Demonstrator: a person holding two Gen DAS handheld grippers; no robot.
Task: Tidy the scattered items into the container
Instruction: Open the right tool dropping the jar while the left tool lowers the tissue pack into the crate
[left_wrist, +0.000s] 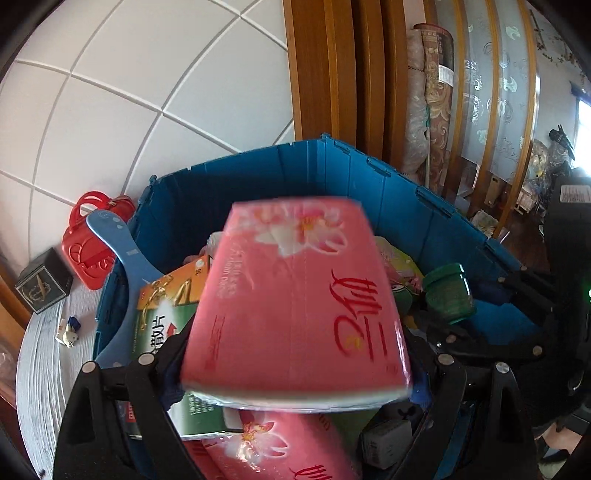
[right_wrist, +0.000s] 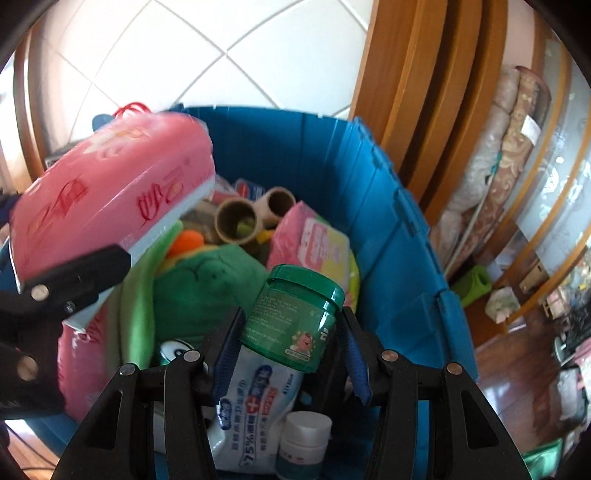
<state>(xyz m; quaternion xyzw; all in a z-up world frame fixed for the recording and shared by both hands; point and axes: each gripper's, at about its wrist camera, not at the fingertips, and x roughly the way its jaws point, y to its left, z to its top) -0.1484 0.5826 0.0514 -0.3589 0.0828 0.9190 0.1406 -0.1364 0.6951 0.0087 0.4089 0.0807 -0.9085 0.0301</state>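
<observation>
Holding tissue pack (left_wrist: 295, 302) and green jar (right_wrist: 293, 321) clamped in left and right fingers over blue crate (right_wrist: 388, 221), readying drops.

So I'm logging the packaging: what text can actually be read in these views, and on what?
"75%": wipes pack, beside Chinese print too small to read.
"散片": orange-green box, partly hidden.
Large red script: pink tissue pack, too blurred to read.
Fine print: green jar, unreadable.
</observation>
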